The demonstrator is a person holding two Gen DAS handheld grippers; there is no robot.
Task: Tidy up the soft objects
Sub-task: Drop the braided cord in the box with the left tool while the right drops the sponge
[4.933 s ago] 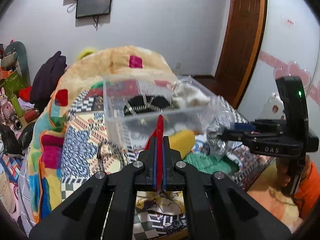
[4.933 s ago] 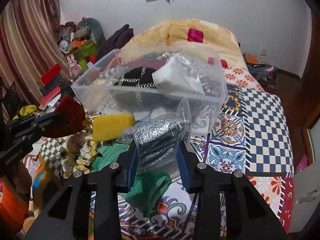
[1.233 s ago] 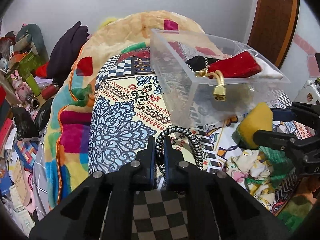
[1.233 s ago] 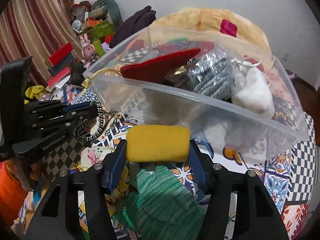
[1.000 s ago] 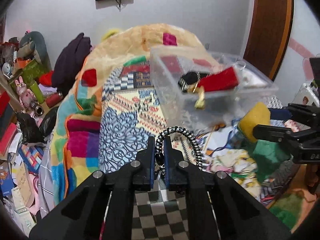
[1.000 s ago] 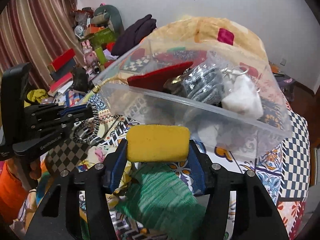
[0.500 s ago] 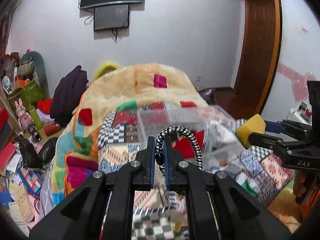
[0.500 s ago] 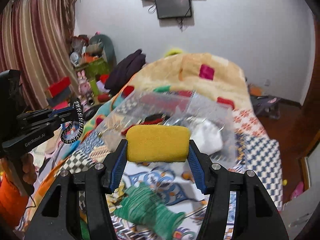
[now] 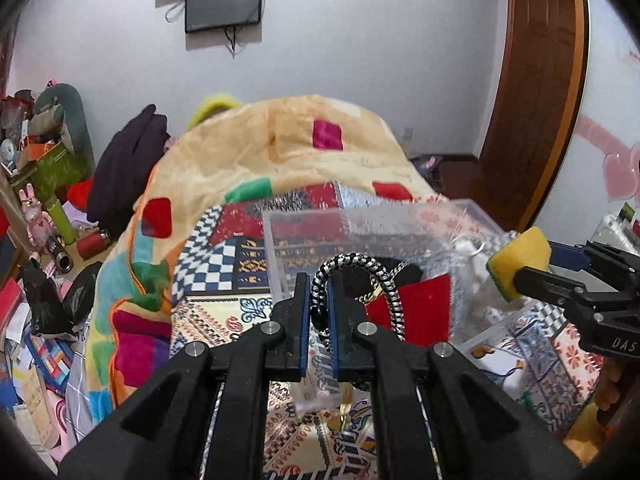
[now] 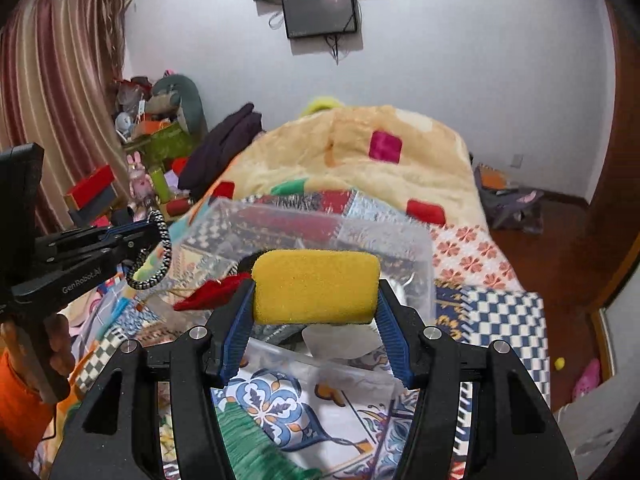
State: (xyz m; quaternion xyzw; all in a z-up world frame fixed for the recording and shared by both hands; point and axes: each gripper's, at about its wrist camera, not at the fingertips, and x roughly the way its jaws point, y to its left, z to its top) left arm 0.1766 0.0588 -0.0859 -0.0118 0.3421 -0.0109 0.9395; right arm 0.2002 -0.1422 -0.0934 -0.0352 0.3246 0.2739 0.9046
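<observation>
A clear plastic bin (image 9: pixel 384 220) stands on the patterned bedspread and holds a red pouch (image 9: pixel 420 304), a black item and a white plush. My left gripper (image 9: pixel 319 296) is shut on a black-and-white braided cord (image 9: pixel 384 284) and holds it raised at the bin's near left wall. It also shows in the right wrist view (image 10: pixel 154 222) with the cord (image 10: pixel 160 256) hanging from it. My right gripper (image 10: pixel 316 308) is shut on a yellow sponge (image 10: pixel 316 286) and holds it above the bin (image 10: pixel 400 236). The sponge also shows at the right of the left wrist view (image 9: pixel 520 258).
A green knitted cloth (image 10: pixel 256 440) lies on the bedspread in front of the bin. A peach blanket (image 9: pixel 304 148) is heaped behind it. Boxes, toys and dark clothes (image 9: pixel 120 168) crowd the floor at the left. A wooden door (image 9: pixel 536 92) stands at the right.
Both grippers have lowered and tipped toward the bin, which now sits closer in both views. The cord and the sponge stay held.
</observation>
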